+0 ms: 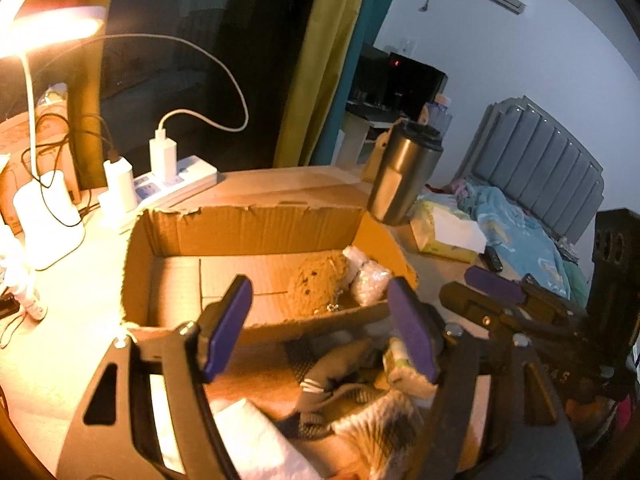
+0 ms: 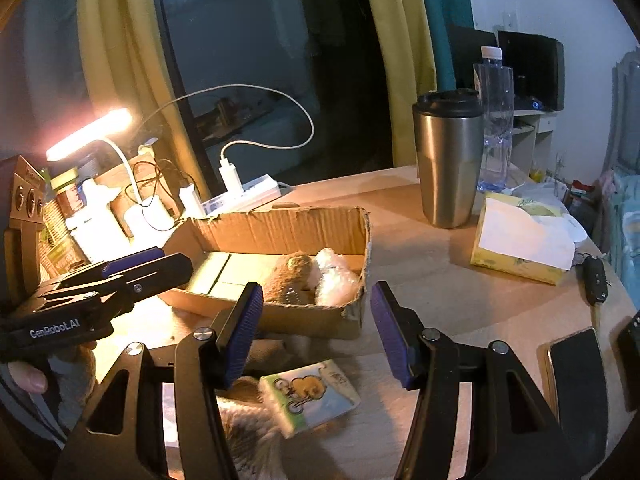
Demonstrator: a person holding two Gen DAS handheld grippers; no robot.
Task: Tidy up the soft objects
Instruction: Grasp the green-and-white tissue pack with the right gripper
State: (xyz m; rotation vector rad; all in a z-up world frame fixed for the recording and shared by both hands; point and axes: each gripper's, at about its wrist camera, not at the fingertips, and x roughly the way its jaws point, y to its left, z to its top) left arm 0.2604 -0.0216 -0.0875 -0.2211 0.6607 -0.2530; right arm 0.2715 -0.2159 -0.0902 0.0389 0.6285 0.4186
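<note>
A: State of the left gripper (image 1: 320, 328) fingers?

B: Set apart, nothing between the purple pads. They hang above the near wall of the cardboard box (image 1: 256, 224). The right-hand pad overlaps a small tissue pack (image 1: 402, 372) in the left wrist view, but whether it touches cannot be told.

A: Which soft objects lie closest to those fingers?

B: Below and between them, on the table (image 1: 80, 280), a dark sock with white stripes (image 1: 332, 372); nearer the camera, a furry white-and-dark item (image 1: 384, 428) and a white cloth (image 1: 256, 436) at the lower left.

A: State of the right gripper (image 2: 316, 332) fingers?

B: Also apart, moderately wide, gripping nothing. The tissue pack (image 2: 310, 396), printed with a cartoon on a bicycle, lies flat on the table below the gap, nearer the left-hand pad and clear of both pads.

A: Contents of the box?

B: A brown plush toy (image 2: 290, 276) and a clear bubble-wrap bundle (image 2: 334, 278), side by side against the right end, the bundle outermost. The remainder of the box floor is bare cardboard.

A: Position of the box relative to the right fingers?

B: Just beyond them; the near wall shows between the two pads in the right wrist view.

A: Objects farther out?

B: A steel tumbler (image 2: 448, 160) with a black lid stands right of the box, a clear water bottle (image 2: 496, 120) behind it, and a yellow tissue box (image 2: 524, 240) to the right. Left of the box: a white power strip (image 2: 244, 196) with chargers and a lit desk lamp (image 2: 90, 134).
</note>
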